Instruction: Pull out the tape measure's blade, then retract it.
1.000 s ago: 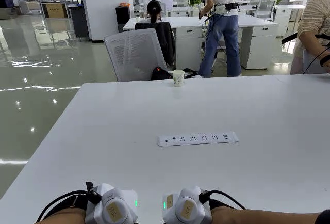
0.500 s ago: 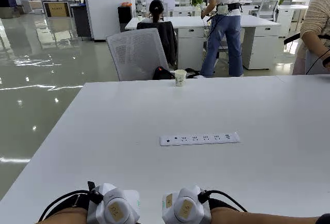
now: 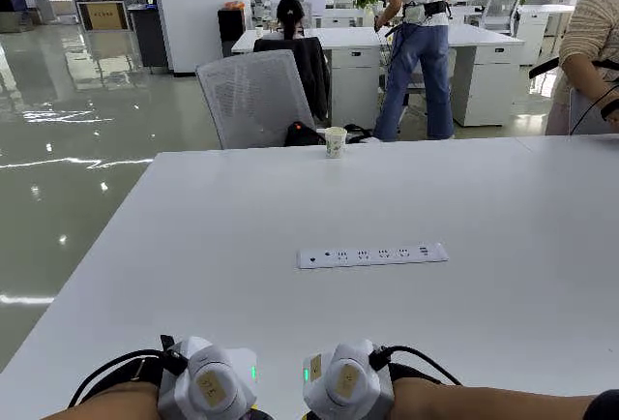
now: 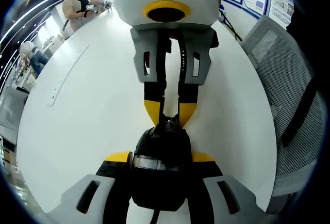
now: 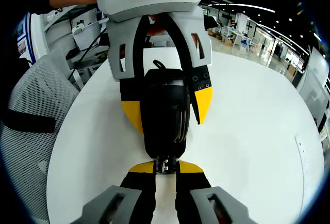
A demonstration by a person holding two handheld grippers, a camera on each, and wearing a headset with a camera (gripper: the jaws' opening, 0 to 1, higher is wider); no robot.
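While the fingertips (image 5: 192, 168) of my right gripper (image 5: 166, 169) sit narrow, nipped on the small metal end hook (image 5: 165, 162) of the blade, the yellow-tipped fingers (image 4: 119, 157) of my left gripper (image 4: 161, 158) stand wider, clamped on either side of the black tape measure case (image 4: 157, 177). Hook sits right at the mouth of the case. No length of blade shows between the two grippers in either gripper view. Grippers meet nose to nose, almost touching, over the near edge of the white table (image 3: 290, 207). Whether the case rests on it I cannot tell.

Change over the last second: next to none. In the head view the backs of both grippers hold the same close spacing as before. The slight shift of the whole picture is my head, not the hands. The gap between the grippers has not opened.

My reading: both grasps are set, the pull has not begun, and extension and retraction are both still ahead.

Next move, as I judge it: draw right away from left in a straight line, case held steady. Risk: hook slips from the thin pinch and the blade snaps home early.

Further out: white power strip (image 3: 372, 256) mid-table, well apart from the grippers. Paper cup (image 3: 335, 142) at the far edge, grey mesh chair (image 3: 253, 101) behind it.
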